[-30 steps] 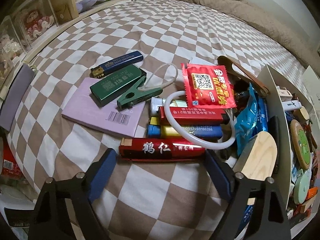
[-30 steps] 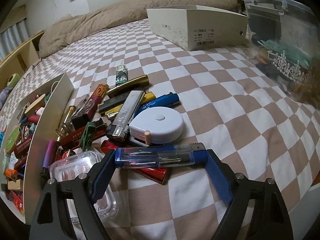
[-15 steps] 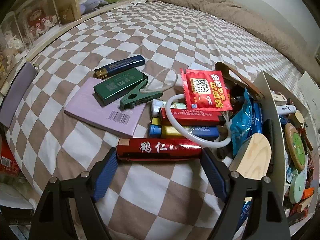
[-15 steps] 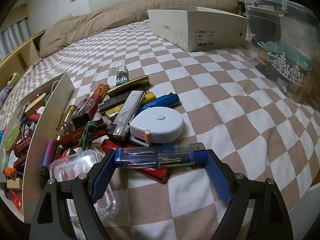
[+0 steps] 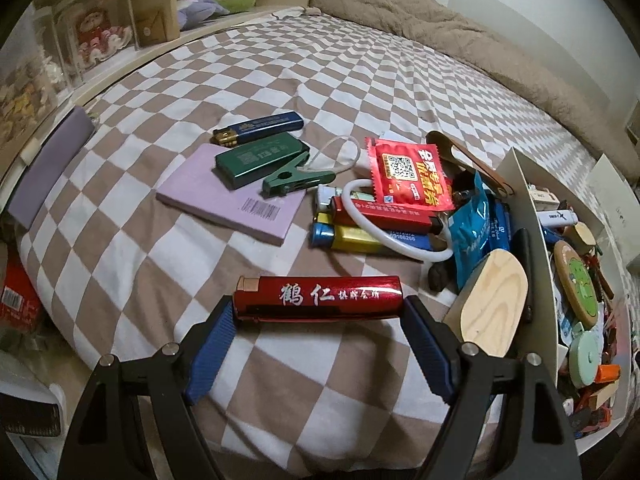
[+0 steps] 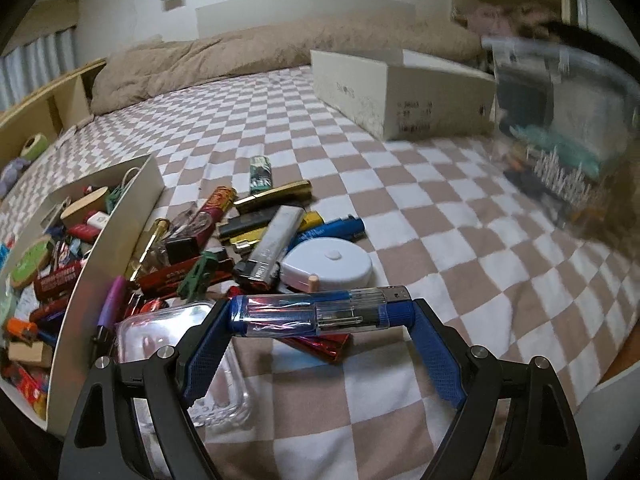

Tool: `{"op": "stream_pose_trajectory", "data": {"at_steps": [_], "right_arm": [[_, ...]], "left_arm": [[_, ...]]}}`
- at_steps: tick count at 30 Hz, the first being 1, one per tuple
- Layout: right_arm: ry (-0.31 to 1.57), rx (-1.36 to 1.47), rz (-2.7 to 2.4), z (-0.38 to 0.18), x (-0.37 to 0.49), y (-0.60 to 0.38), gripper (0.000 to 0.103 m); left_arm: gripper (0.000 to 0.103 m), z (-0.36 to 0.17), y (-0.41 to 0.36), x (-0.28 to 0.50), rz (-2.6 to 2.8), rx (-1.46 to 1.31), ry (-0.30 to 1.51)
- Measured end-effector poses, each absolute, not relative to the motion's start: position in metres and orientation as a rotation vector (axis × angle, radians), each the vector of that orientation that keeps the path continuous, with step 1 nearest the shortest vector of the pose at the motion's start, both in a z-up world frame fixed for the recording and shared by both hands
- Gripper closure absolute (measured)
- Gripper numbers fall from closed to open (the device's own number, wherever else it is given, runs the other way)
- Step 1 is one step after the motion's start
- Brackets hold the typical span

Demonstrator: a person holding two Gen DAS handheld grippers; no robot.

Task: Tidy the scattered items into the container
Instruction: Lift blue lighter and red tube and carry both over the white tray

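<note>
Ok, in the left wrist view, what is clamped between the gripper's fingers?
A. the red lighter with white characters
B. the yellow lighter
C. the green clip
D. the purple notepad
A: the left gripper has its blue pads pressed on both ends of the red lighter, held crosswise above the checkered bedsheet.

Brown-and-white checked bedspread (image 5: 248, 72); glossy red lighter (image 5: 318, 295) with white lettering; clear lighter (image 6: 320, 311) capped blue; blue fingers (image 5: 210, 346).

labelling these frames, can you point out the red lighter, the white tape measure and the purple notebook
red lighter (image 5: 316, 295), left wrist view, middle of its printed side
white tape measure (image 6: 328, 263), right wrist view, centre of its round top
purple notebook (image 5: 216, 196), left wrist view, bare cover
</note>
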State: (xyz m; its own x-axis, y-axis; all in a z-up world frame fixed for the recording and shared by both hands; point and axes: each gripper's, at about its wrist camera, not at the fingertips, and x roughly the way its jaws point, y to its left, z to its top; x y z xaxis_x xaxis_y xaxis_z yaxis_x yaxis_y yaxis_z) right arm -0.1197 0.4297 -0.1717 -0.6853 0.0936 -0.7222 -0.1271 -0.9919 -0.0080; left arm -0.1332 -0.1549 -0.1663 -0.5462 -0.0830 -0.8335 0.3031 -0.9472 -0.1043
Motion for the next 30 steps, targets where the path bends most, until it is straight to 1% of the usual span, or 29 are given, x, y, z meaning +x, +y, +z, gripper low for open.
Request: {"op": "stream_pose_trajectory", "data": {"at_steps": [3,5,8,13,15,18,19,25,30], "right_arm": [[-0.018,-1.155,2.790,-0.165,-0.117,0.420,0.016],[-0.040,-1.128,2.791,-0.159,-0.116,0.416,0.016],[-0.045,-1.078,2.795,-0.149,-0.114,0.410,0.016],[-0.114,-1.043,2.813,-0.141,-0.110,0.393,0.016],[-0.077,-1.046,2.841,-0.136,-0.108,0.391,0.016],[0.108,-1.051,2.909,-0.124,-0.108,0.393,0.016],[0.129,-1.042,2.918,-0.121,-0.108,0.391,0.016],[0.172,-0.987,2.997,-0.098,-0.113,0.367,0.016],[0.120,-0.940,3.061,-0.092,-0.117,0.340,0.016]], "left_arm": [[0.020,-0.165,-0.158,-0.129,-2.561,1.348,0.379],[0.020,-0.161,-0.157,-0.126,-2.564,1.327,0.377],[0.020,-0.151,-0.149,-0.121,-2.581,1.264,0.311],[0.020,-0.138,-0.123,-0.120,-2.663,1.216,0.220],[0.020,-0.135,-0.114,-0.120,-2.680,1.202,0.166],[0.020,-0.128,-0.102,-0.121,-2.718,1.179,0.136],[0.020,-0.124,-0.099,-0.119,-2.734,1.174,0.149],[0.020,-0.107,-0.078,-0.123,-2.809,1.139,0.159],[0.020,-0.093,-0.059,-0.127,-2.879,1.075,0.131]]}}
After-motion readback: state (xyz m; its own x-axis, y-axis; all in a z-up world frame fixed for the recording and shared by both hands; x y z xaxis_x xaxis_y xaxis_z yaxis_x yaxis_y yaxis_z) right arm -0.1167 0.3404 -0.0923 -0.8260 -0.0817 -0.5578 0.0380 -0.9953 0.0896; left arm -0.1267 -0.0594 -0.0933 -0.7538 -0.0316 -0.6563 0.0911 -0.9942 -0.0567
